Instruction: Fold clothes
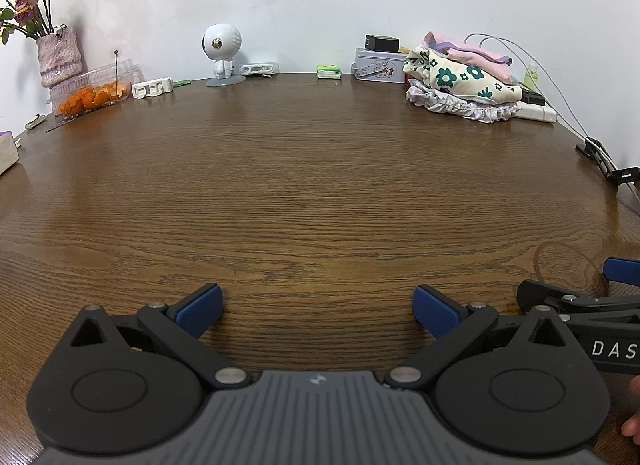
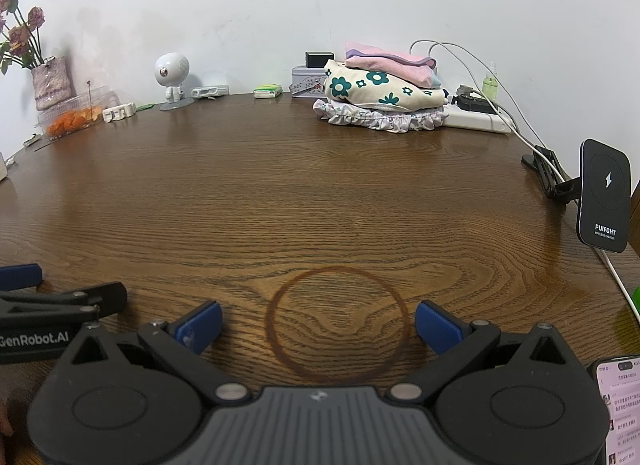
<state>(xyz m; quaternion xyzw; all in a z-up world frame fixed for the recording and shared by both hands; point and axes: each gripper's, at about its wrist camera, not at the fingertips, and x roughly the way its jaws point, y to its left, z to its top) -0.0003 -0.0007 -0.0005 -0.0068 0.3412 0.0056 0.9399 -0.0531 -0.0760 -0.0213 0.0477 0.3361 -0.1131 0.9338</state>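
Note:
A stack of folded clothes [image 1: 464, 79] [image 2: 384, 95] sits at the far right of the brown wooden table [image 1: 304, 193] [image 2: 312, 193]: pink pieces on top, a cream garment with green flowers in the middle, a frilled lilac one underneath. My left gripper [image 1: 318, 311] hovers over the near edge, open, with bare wood between its blue pads. My right gripper [image 2: 318, 327] is beside it, also open, over a dark ring stain [image 2: 338, 323]. Each gripper shows at the edge of the other's view. Both are far from the clothes.
Along the back wall stand a vase of dried flowers [image 1: 58, 55], a clear box of orange pieces [image 1: 90, 95], a white robot figure [image 1: 222, 51] and a tin [image 1: 378, 67]. At the right are cables, a power strip [image 2: 476, 121], a wireless charger [image 2: 606, 201] and a phone [image 2: 618, 409].

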